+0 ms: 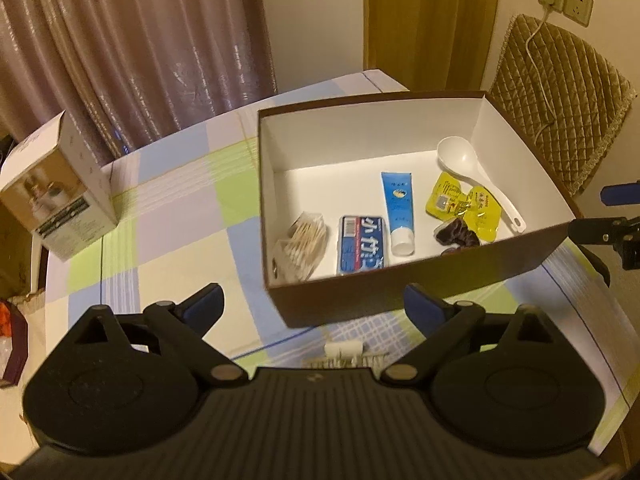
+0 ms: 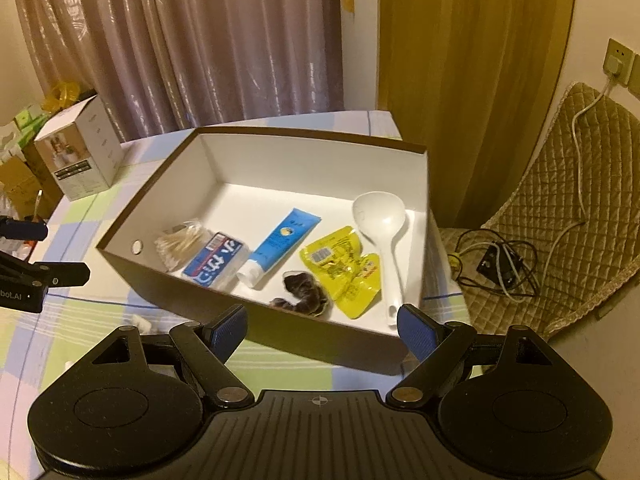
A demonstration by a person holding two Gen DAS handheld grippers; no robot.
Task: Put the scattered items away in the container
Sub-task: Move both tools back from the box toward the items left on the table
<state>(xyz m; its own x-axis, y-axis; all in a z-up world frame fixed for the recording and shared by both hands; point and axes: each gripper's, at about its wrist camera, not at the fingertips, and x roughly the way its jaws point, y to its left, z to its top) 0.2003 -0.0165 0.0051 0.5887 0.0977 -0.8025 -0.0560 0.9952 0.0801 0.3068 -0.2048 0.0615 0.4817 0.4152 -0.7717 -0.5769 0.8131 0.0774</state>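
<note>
My left fingers [image 1: 314, 306] and right fingers [image 2: 322, 332] spread empty; light, stiff comb [image 1: 346, 354], bottom centre, grips best mid-spine.

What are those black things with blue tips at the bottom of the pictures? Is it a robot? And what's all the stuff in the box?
It isn't a robot. A person holds a pinching tool, called a gripper, in each hand, and each tool carries a little camera looking out along its two blue-tipped fingers. One picture comes from the left gripper, the other from the right gripper. Both are open and hold nothing.

In front of them, on a checked tablecloth, stands a brown box that is white inside. In it lie a bag of cotton swabs, a blue and red packet, a blue tube, a dark crinkly wrapped thing, yellow sachets and a white spoon.

Something small and white lies on the cloth outside the box, close to the left gripper.
</note>
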